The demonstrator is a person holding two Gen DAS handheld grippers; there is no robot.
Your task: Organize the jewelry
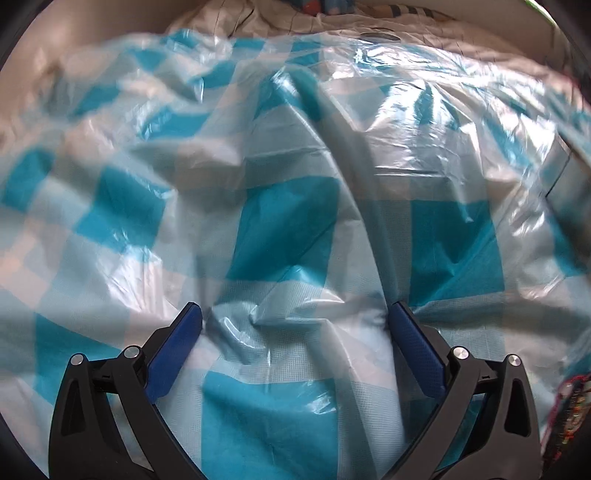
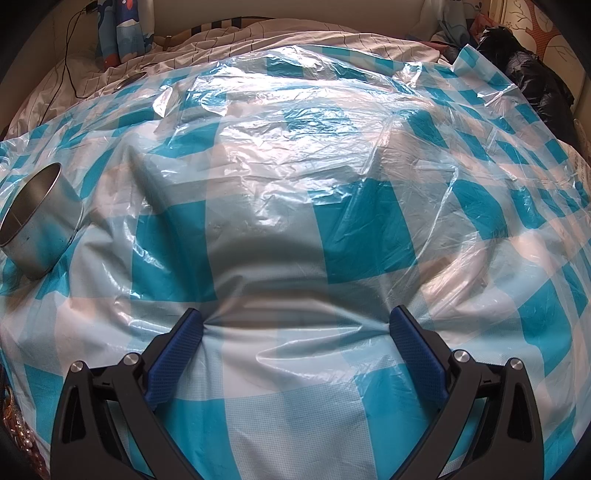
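Note:
In the left wrist view my left gripper [image 1: 295,317] is open, its blue pads spread wide with only the crinkled blue-and-white checked plastic sheet [image 1: 288,229] between them. The right wrist view shows my right gripper [image 2: 295,321] open too, low over the same sheet [image 2: 266,236]. A round metal tin [image 2: 40,218] lies tilted at the far left, its open mouth empty as far as I see. A sliver of colourful beaded jewelry [image 1: 570,417] shows at the right edge in the left view, and another [image 2: 16,432] at the lower left edge in the right view.
The sheet covers a bed with a pale striped blanket [image 2: 229,33] behind it. A black cable [image 2: 64,55] runs at the back left beside a blue patterned cloth [image 2: 122,29]. A black garment [image 2: 524,70] lies at the back right. The left view is motion-blurred.

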